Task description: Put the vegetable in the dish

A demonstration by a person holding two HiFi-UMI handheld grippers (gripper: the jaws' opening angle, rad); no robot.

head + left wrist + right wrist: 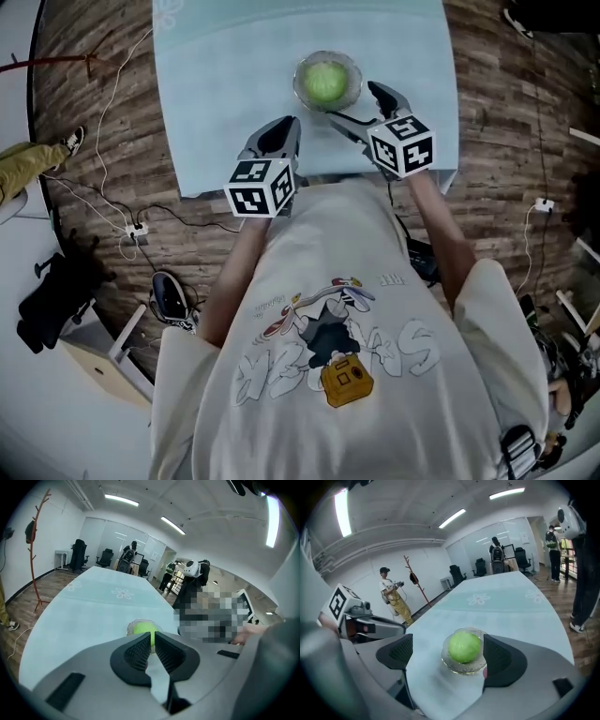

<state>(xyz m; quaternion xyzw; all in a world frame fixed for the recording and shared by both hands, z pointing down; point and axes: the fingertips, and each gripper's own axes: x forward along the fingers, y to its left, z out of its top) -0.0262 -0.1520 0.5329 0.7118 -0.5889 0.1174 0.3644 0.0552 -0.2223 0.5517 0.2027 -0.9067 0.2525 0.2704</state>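
Note:
A round green vegetable (325,82) lies in a small clear glass dish (302,73) on the pale blue table (216,103). My right gripper (361,105) is open just on the near side of the dish, and nothing is held. In the right gripper view the vegetable (464,646) and the dish (461,669) show between the spread jaws of the right gripper (452,654). My left gripper (281,131) hovers near the table's front edge, left of the dish, shut and empty. In the left gripper view the vegetable (141,628) peeks above the shut left gripper (152,644).
The table's front edge (309,180) runs just under both grippers, with wooden floor and cables (112,187) around it. A coat stand (35,550), office chairs (77,555) and people (391,597) stand further off in the room.

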